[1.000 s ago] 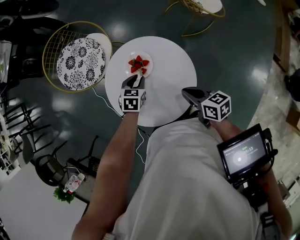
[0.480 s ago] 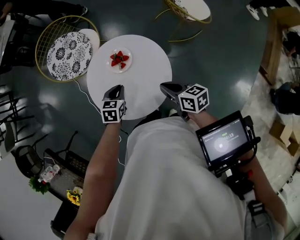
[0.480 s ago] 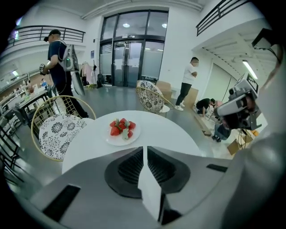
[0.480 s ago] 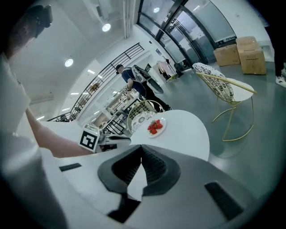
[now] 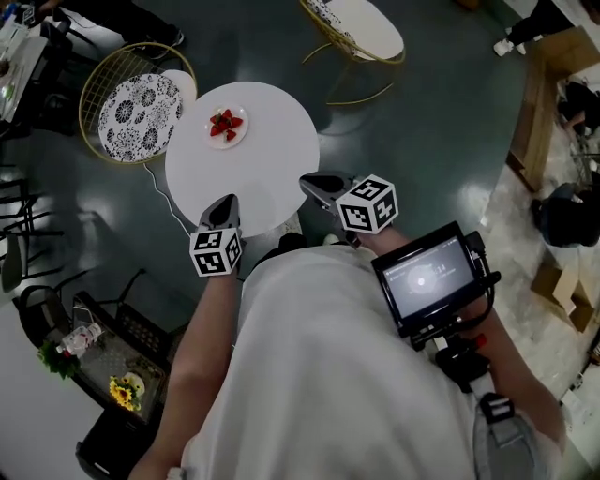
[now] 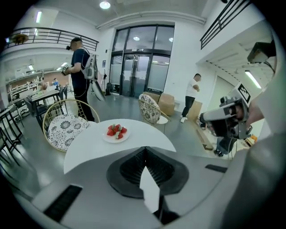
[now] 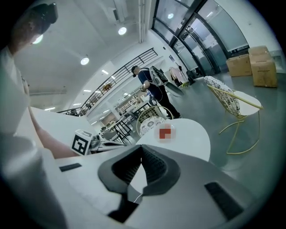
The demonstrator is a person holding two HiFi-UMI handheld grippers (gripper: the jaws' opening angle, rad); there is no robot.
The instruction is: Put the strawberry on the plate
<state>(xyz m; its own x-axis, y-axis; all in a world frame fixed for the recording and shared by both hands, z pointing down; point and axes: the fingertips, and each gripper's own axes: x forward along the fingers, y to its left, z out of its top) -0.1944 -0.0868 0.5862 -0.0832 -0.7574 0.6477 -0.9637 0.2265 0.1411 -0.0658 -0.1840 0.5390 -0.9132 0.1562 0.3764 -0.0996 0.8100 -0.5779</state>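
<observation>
Several red strawberries [image 5: 224,122] lie on a small white plate [image 5: 236,137] at the far side of the round white table [image 5: 262,169]. The left gripper view shows the same strawberries [image 6: 116,130] on their plate [image 6: 106,136]. My left gripper [image 5: 225,202] hangs over the table's near left edge, well back from the plate. Its jaws have just been closing and now meet with nothing between them [image 6: 144,150]. Shut and empty too, my right gripper [image 5: 317,184] hovers beyond the table's near right edge, and its own view shows the jaws touching [image 7: 142,148].
A wire chair with a patterned cushion [image 5: 139,105] stands left of the table, and another chair [image 5: 361,28] behind it. A low cart with flowers [image 5: 117,384] is at the lower left. One person [image 6: 82,67] stands beyond the chair, another person [image 6: 193,96] near the glass doors.
Both grippers have drawn back from the plate towards the table's near edge and risen. The left one was right by the plate a second ago. The strawberries stay on the plate.
</observation>
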